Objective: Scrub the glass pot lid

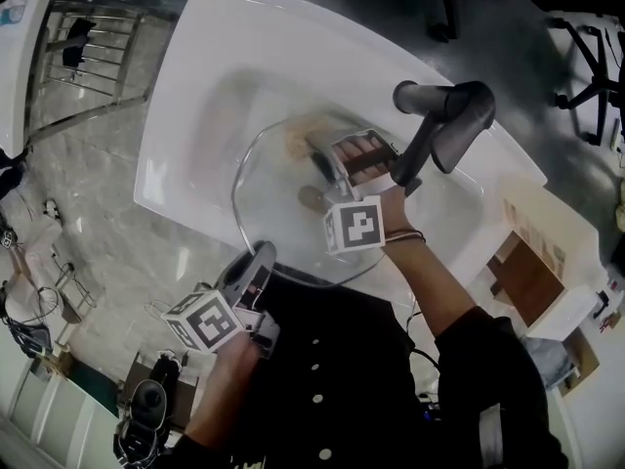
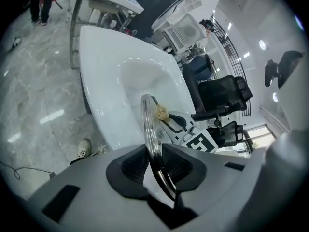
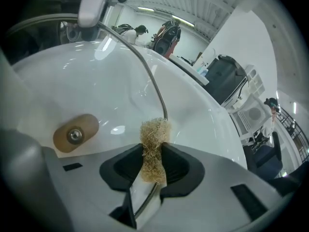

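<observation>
The glass pot lid (image 1: 283,213) stands tilted over the white sink (image 1: 205,57), its wooden knob (image 1: 311,198) facing the basin. My left gripper (image 1: 256,262) is shut on the lid's metal rim (image 2: 147,124) at the near edge; in the left gripper view both pads press the rim at my left gripper (image 2: 155,166). My right gripper (image 1: 327,159) is shut on a tan fibrous scrub pad (image 3: 154,149), which rests against the lid's rim (image 3: 154,88). In the right gripper view my right gripper (image 3: 153,166) pinches the pad, and the knob's fixing plate (image 3: 75,134) shows through the glass.
A dark grey faucet (image 1: 444,115) arches over the sink's right side, close to my right hand. A metal rack (image 1: 93,47) stands left of the sink and a wooden box (image 1: 532,272) to its right. Office chairs (image 1: 586,57) are further off.
</observation>
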Tool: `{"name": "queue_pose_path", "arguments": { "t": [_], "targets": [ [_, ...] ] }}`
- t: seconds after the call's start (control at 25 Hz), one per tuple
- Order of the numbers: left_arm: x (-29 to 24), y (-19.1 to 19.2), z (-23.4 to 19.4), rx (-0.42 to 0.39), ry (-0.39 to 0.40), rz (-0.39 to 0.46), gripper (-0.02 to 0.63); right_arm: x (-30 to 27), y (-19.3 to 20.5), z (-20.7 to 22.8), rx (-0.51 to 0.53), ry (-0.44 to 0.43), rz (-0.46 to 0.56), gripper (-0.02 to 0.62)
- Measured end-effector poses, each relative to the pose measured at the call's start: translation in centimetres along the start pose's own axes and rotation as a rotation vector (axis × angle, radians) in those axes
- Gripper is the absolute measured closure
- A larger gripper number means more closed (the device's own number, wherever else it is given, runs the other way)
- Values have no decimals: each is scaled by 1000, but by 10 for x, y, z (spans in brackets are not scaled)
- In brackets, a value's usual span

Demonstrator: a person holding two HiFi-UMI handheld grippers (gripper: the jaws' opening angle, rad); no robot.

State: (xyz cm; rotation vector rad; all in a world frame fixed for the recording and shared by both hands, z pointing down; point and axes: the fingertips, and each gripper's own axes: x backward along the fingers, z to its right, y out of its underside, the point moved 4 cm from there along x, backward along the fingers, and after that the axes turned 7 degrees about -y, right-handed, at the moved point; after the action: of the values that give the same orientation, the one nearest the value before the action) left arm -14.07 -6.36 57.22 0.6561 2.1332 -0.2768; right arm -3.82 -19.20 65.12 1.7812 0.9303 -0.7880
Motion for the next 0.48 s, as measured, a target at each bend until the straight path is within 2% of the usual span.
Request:
{"name": "queue_pose_path", "arguments": {
  "t": [0.24,0.48],
  "targets": [
    [0,1,2,-25,-17,26,500,10,21,-6,-55,-48,-60,465],
    [2,-2,3,-32,-21,37,500,21,39,-18,-47,-88,-121,465]
  ]
}}
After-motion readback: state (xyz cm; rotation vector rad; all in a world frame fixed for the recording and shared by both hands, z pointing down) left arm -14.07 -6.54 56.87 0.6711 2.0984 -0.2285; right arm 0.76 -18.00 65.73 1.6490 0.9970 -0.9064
